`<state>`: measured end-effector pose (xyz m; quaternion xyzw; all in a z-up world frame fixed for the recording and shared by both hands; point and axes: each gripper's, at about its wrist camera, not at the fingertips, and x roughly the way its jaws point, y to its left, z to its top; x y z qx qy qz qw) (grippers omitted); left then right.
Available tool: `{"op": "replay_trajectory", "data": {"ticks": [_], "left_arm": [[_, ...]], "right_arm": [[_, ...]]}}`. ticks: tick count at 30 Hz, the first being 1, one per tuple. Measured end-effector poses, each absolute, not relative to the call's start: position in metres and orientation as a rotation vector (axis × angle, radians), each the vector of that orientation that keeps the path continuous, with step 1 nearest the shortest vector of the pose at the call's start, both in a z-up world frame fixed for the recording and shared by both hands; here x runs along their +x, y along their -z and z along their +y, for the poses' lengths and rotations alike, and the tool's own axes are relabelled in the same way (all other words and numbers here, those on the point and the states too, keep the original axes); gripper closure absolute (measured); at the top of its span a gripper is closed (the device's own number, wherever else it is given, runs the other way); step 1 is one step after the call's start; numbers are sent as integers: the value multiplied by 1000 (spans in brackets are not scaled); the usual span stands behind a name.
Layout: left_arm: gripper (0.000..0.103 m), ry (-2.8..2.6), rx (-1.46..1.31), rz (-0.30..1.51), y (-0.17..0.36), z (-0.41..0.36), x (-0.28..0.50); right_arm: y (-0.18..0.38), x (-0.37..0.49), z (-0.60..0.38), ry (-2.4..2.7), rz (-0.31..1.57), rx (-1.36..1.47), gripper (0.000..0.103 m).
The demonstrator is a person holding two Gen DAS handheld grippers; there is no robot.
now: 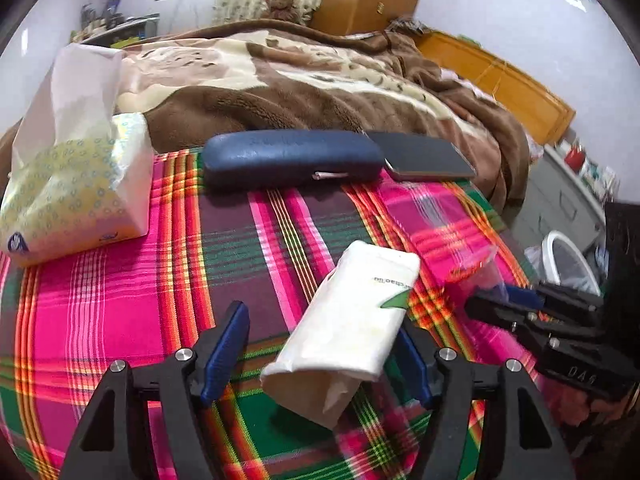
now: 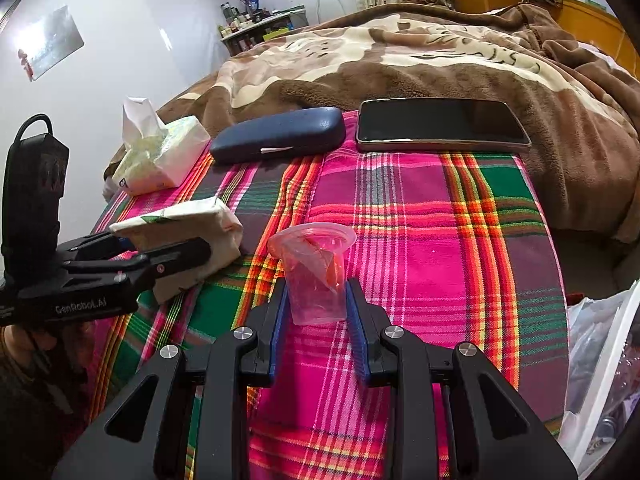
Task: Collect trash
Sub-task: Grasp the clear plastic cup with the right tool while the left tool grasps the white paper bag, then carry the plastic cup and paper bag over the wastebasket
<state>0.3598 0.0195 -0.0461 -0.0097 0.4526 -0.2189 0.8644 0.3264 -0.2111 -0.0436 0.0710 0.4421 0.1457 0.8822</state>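
Note:
A white crumpled tissue pack lies on the plaid cloth. My left gripper is open with the pack between its blue pads, the right pad touching it; it also shows in the right wrist view beside the same pack. A clear plastic cup with a red scrap inside stands upright on the cloth. My right gripper is shut on the cup's lower half. The cup looks blurred in the left wrist view, held by the right gripper.
A tissue box, a blue glasses case and a phone lie at the cloth's far edge against a brown blanket. A white bin with a plastic liner stands on the floor to the right.

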Motion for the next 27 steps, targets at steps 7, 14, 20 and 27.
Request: {"op": "replay_trajectory", "data": {"ticks": [7,14,20,27], "left_arm": [[79,489,-89,952,43,14,355],[83,451,-91,925,34,6,342],[83,442,-95,905,23,3,323],[83,452,-81,852,-2,-9,288]], "right_arm": [[43,324,-213,-295,922,159,74],[36,315,-216,-288,896,176,74],[24,301,-222,-280,862,185,74],[7,274,-238,-263,821,205,74]]}}
